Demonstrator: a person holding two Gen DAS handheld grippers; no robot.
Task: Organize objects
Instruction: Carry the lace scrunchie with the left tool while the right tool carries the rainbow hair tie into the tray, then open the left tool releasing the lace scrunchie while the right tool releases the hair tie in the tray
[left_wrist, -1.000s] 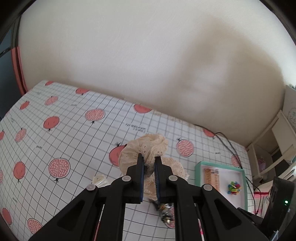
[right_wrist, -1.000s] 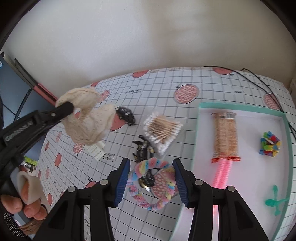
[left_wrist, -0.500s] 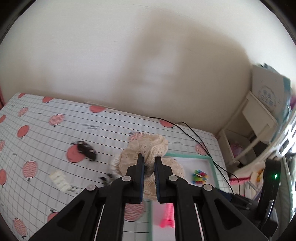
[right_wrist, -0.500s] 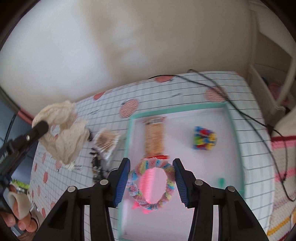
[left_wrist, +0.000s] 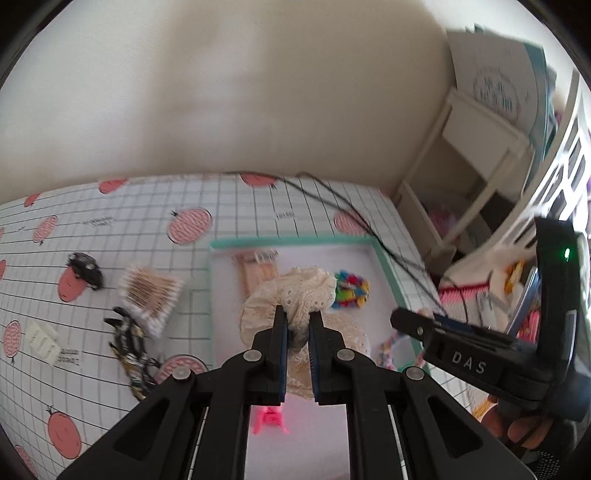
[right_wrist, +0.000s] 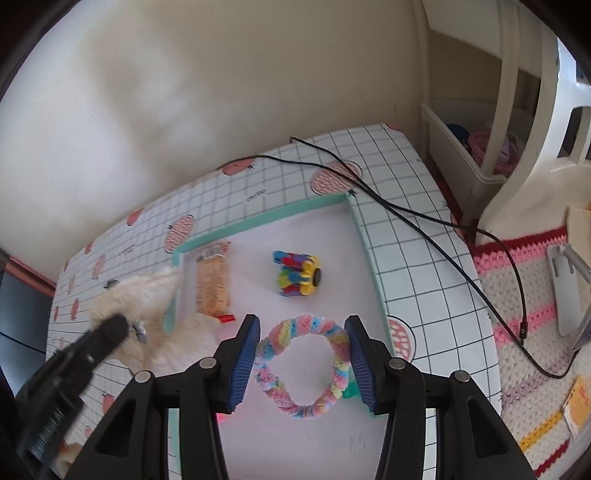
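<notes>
Cream lace scrunchie (left_wrist: 295, 295), pinched between the nearly closed fingers of the left gripper (left_wrist: 297, 328); its ruffled loop hangs above the white floor of the mint-rimmed tray (left_wrist: 295, 242), bulging up and away from the fingertips, with no clear long axis. In the right wrist view the same scrunchie (right_wrist: 147, 295) appears at the tray's left rim (right_wrist: 258, 218), carried by the left gripper (right_wrist: 122, 325).

Pastel rainbow scrunchie (right_wrist: 304, 363), a ring held flat-on to the camera between the pads of the right gripper (right_wrist: 303, 363); the jaws stand wide, each pad touching the ring's outer edge, and the ring hangs over the near part of the tray. In the left wrist view part of it (left_wrist: 391, 350) shows beside the right gripper's finger (left_wrist: 410, 321).

Inside the tray: a tan packet (right_wrist: 212, 288) lying with its long axis from near to far, and a bundle of multicoloured clips (right_wrist: 297, 273) near the middle. A pink clip (left_wrist: 269, 421) lies below the left gripper.

On the checked tablecloth (left_wrist: 236, 206) left of the tray: a pack of cotton swabs (left_wrist: 149, 295), a black toy car (left_wrist: 86, 269), a dark patterned hair tie (left_wrist: 129, 347) and a small white item (left_wrist: 42, 339). A black cable (right_wrist: 406, 214) crosses the tray's far right corner.
</notes>
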